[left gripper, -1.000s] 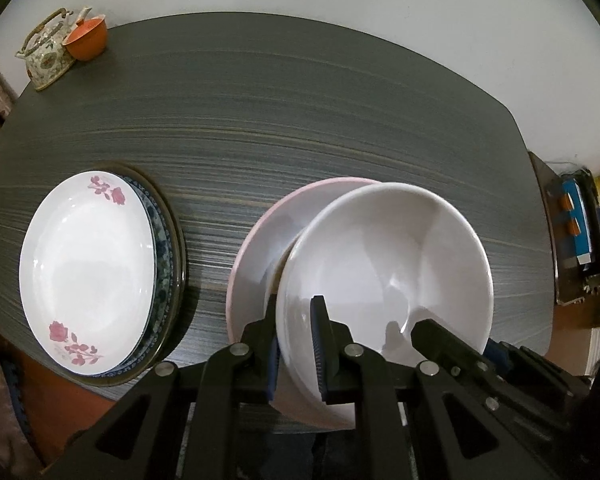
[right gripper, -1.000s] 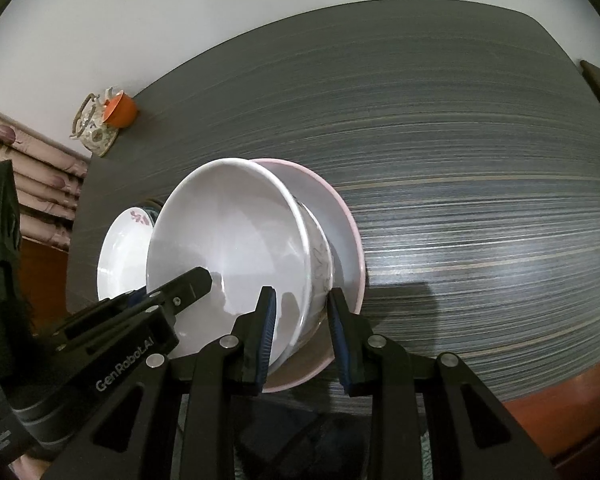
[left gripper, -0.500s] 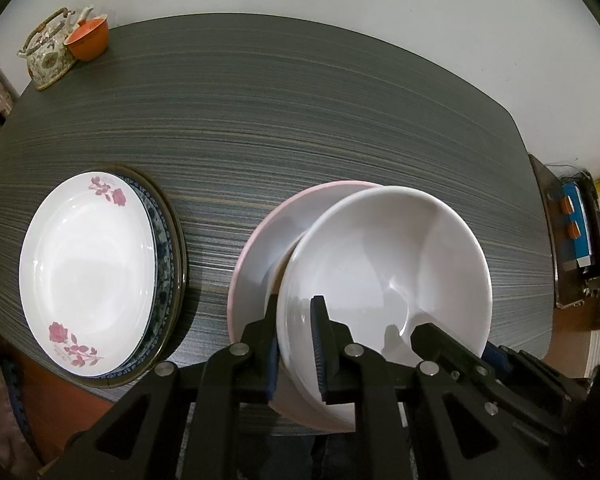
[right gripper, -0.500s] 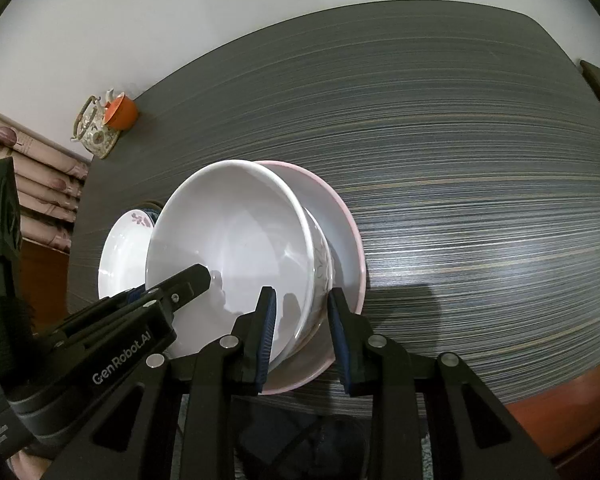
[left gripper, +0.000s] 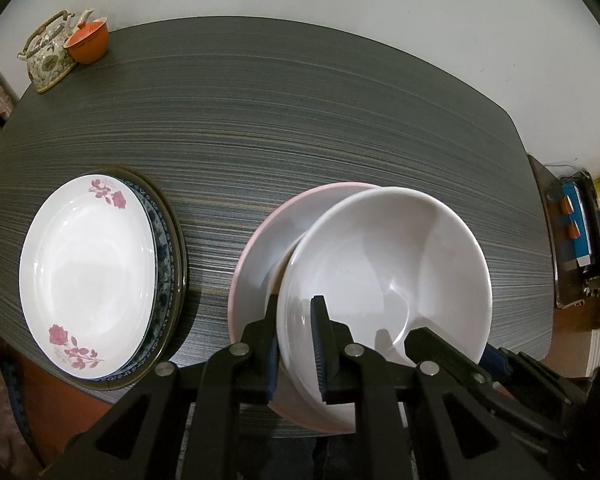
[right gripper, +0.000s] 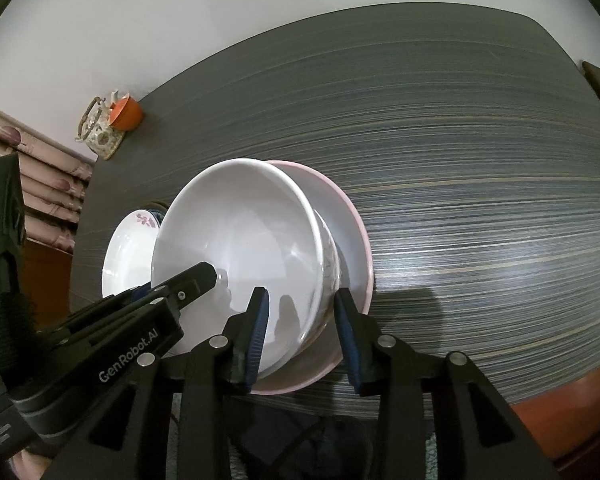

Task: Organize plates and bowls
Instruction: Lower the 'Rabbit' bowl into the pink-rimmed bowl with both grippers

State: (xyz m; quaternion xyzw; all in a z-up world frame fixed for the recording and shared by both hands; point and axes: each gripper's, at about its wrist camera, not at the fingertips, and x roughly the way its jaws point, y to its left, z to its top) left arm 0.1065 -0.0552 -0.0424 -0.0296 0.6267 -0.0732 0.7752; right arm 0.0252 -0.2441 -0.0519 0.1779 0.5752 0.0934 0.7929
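Note:
A white bowl (left gripper: 388, 272) sits tilted inside a wider pink-rimmed bowl (left gripper: 272, 240) near the table's front edge; both also show in the right wrist view, the white bowl (right gripper: 240, 236) and the pink-rimmed bowl (right gripper: 352, 236). My left gripper (left gripper: 296, 344) is shut on the white bowl's near-left rim. My right gripper (right gripper: 300, 332) straddles the white bowl's near-right rim with its jaws apart, and a gap shows beside the outer finger. A white rose-patterned plate (left gripper: 88, 272) lies on a dark blue patterned plate (left gripper: 168, 264) at the left.
A floral teapot (left gripper: 48, 56) and an orange cup (left gripper: 88, 42) stand at the table's far left corner. The dark striped table (left gripper: 300, 120) stretches behind the bowls. Furniture with boxes (left gripper: 576, 236) stands beyond the right edge.
My right gripper's jaws have spread wider around the white bowl's rim. The bowl has settled slightly lower into the pink-rimmed bowl. The left gripper keeps its hold.

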